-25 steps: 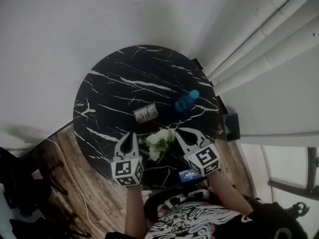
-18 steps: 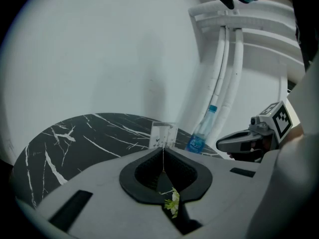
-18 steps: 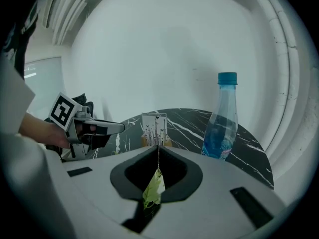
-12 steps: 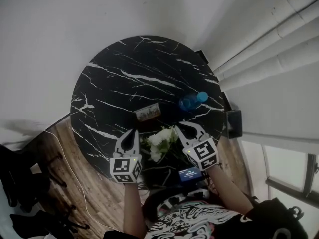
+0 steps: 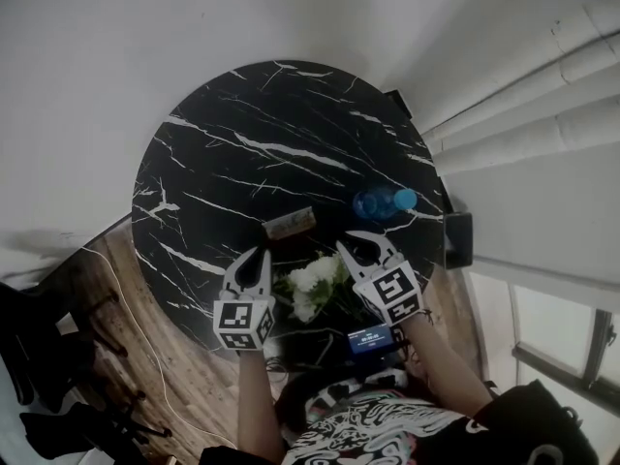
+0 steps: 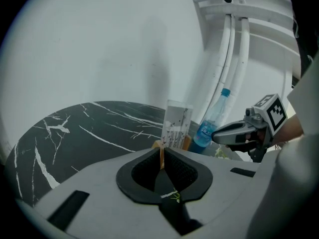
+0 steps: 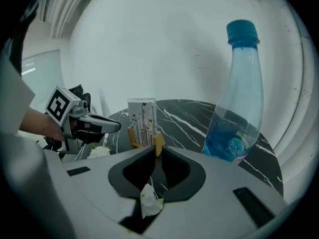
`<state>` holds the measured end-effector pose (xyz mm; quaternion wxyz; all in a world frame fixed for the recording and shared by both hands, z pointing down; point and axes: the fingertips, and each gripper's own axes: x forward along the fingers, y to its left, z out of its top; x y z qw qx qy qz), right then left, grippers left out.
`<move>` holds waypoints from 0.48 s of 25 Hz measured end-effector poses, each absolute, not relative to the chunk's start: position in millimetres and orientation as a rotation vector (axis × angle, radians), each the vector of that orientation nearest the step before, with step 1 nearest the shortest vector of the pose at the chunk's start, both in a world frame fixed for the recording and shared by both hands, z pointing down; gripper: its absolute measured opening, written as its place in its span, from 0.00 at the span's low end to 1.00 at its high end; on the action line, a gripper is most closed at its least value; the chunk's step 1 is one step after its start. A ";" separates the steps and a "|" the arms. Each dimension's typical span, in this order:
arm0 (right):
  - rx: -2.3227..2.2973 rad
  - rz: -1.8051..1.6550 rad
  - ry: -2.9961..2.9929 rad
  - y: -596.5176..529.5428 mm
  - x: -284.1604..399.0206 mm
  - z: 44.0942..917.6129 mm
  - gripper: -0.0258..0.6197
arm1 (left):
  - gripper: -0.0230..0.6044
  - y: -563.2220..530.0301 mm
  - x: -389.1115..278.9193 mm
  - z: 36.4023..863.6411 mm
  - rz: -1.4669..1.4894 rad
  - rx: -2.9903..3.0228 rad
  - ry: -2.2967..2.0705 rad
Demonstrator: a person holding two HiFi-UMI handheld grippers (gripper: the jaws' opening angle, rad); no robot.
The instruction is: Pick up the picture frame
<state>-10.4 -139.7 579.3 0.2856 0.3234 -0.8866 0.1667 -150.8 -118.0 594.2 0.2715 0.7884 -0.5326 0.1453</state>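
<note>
A clear plastic bottle (image 5: 383, 202) with a blue cap and a blue label stands upright on the right side of the table; its lower part looks blue, but how full it is I cannot tell. A bunch of white flowers (image 5: 315, 284) sits at the near edge of the table, and whatever holds the bunch is hidden under the blooms.

The picture frame (image 5: 290, 223) stands upright on a small wooden base a little nearer than the middle of the table, left of the bottle and apart from it. Its white face carries thin black stems.

The left gripper (image 5: 260, 253) hangs over the near edge of the table, left of the flowers. Its jaws are pressed together with nothing between them, and they point toward the frame without touching it. The right gripper (image 5: 360, 247) hangs right of the flowers, near the bottle. Its jaws are likewise closed and empty, and a white bloom shows below them.

The table (image 5: 242, 153) is round, with a black marble top crossed by white veins. It stands on a wooden plank floor (image 5: 184, 386) against a plain white wall (image 5: 116, 56). White pipes (image 5: 523, 114) run along the wall to the right. A thin pale cable (image 5: 126, 308) trails over the floor at the left. A small lit screen (image 5: 370, 338) shows just below the near table edge.
</note>
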 end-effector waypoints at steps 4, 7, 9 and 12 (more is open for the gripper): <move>0.820 0.416 -2.354 -143.4 -15.6 594.2 0.07 | 0.09 -121.8 -149.3 607.6 0.417 2.112 -1.406; 0.788 0.345 -2.334 -147.7 -18.6 603.7 0.08 | 0.21 -124.2 -144.4 617.2 0.422 2.103 -1.357; 0.765 0.347 -2.338 -149.6 -22.2 607.9 0.09 | 0.24 -125.4 -142.1 621.9 0.440 2.108 -1.338; 0.726 0.393 -2.356 -151.1 -29.2 613.4 0.19 | 0.26 -127.3 -142.1 627.3 0.456 2.111 -1.329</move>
